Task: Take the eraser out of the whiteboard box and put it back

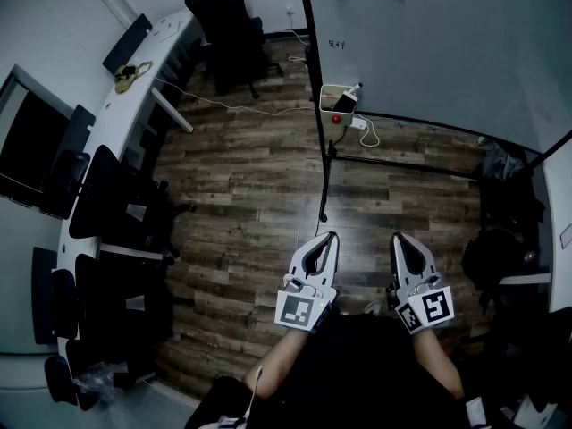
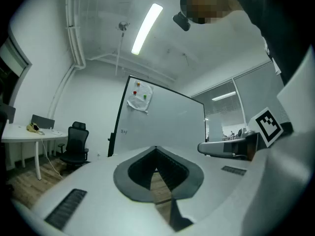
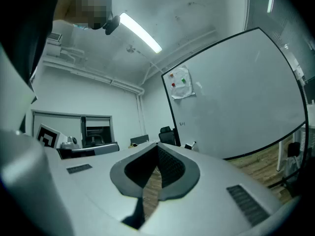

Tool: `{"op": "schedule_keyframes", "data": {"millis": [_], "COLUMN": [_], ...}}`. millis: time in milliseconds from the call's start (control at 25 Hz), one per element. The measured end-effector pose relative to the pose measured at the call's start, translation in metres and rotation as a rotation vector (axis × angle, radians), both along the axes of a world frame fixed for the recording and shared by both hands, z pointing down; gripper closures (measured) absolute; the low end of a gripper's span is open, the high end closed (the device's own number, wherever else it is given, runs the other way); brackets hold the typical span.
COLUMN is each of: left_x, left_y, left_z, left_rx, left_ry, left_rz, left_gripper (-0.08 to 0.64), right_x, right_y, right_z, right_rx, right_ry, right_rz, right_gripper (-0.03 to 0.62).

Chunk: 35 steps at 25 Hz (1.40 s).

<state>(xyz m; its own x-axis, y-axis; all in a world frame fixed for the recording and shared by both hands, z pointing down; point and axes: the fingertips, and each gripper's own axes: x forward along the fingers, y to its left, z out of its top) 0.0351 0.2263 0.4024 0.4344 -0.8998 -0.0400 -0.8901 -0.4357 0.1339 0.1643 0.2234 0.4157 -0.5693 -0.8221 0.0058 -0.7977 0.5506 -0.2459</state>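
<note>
Noting left gripper [image 1: 330, 238] & right gripper [image 1: 399, 239] fingers closed, empty; I see eraser [image 1: 346, 102] sitting in whiteboard box [image 1: 328, 107] at whiteboard [image 1: 429, 43] lower corner, well apart from both.

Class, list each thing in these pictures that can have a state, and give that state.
left gripper, shut, empty
right gripper, shut, empty
whiteboard box, on the board's frame, holding items
whiteboard, upright, mostly blank
office chair, unoccupied

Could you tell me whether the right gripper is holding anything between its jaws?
No, the white right gripper has its jaws shut tip to tip, with only brown wooden floor showing behind them.
</note>
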Motion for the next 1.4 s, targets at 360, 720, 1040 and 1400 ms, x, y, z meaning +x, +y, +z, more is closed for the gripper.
{"op": "schedule_keyframes", "data": {"millis": [360,720,1040,1400], "left_x": [-0.007,-0.022,-0.051,-0.073], "left_y": [0.001,0.002,-0.003,-0.017], "left_z": [0.002,0.001,0.003,0.001], "left_rx": [-0.003,0.003,0.005,0.016], "left_ry": [0.002,-0.004,0.003,0.009], "left_rz": [-0.002,0.004,0.031,0.09], "left_gripper": [0.554,0.554,0.554,0.554], "right_x": [-0.006,-0.012,-0.029,-0.051], "right_y": [0.0,-0.002,-0.012,-0.026], "right_z": [0.003,0.003,0.002,0.001], "right_rx": [-0.003,-0.007,0.0,0.015], "right_ry": [0.016,-0.016,-0.009,0.011], "right_rz": [0.0,0.031,0.081,0.144], "right_gripper": [0.583,0.583,0.583,0.583]}}
